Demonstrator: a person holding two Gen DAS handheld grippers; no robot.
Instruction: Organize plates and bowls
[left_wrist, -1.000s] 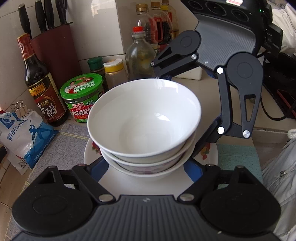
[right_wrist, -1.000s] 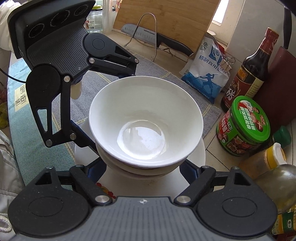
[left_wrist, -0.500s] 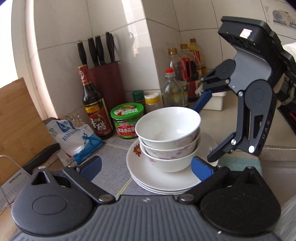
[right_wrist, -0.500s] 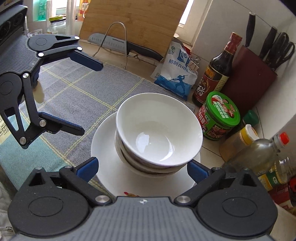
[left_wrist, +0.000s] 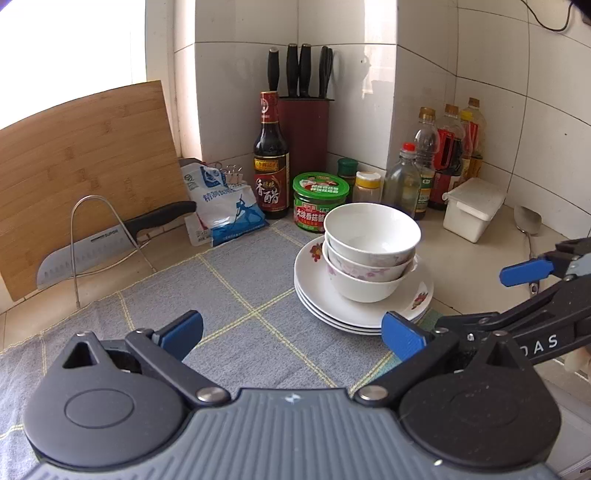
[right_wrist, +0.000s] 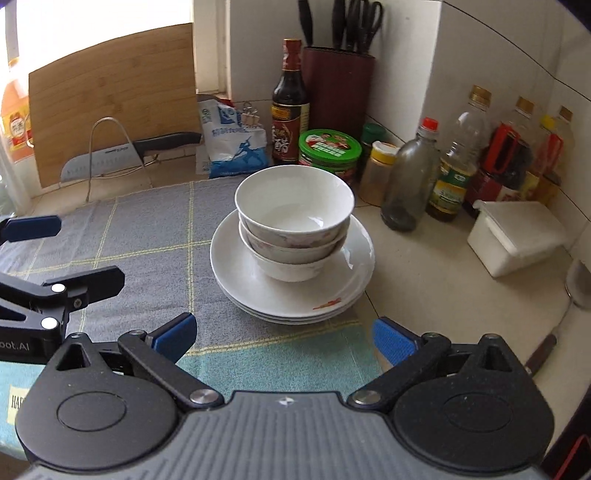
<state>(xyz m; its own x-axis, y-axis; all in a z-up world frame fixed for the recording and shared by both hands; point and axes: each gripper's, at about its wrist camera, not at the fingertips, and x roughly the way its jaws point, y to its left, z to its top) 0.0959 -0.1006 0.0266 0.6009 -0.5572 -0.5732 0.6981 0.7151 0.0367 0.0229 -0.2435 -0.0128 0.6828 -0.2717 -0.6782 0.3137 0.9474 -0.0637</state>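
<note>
Three white bowls (left_wrist: 369, 251) sit nested upright on a stack of three white plates (left_wrist: 317, 295) at the edge of a grey checked cloth. The same bowls (right_wrist: 293, 218) and plates (right_wrist: 236, 273) show in the right wrist view. My left gripper (left_wrist: 291, 334) is open and empty, well back from the stack. My right gripper (right_wrist: 284, 336) is open and empty, also clear of the stack. The right gripper's fingers (left_wrist: 524, 267) show at the right edge of the left wrist view; the left gripper's fingers (right_wrist: 33, 225) show at the left of the right wrist view.
Behind the stack stand a green-lidded jar (left_wrist: 320, 201), a vinegar bottle (left_wrist: 270, 158), a knife block (left_wrist: 304, 133), oil bottles (left_wrist: 450, 158) and a salt bag (left_wrist: 225, 206). A white lidded box (left_wrist: 472, 208) and a spoon (left_wrist: 528, 225) lie right. A cutting board (left_wrist: 74, 170) and cleaver (left_wrist: 92, 247) stand left.
Both grippers have drawn back and away from the stack of bowls and plates. The stack stays put on the cloth. Both stay open.
</note>
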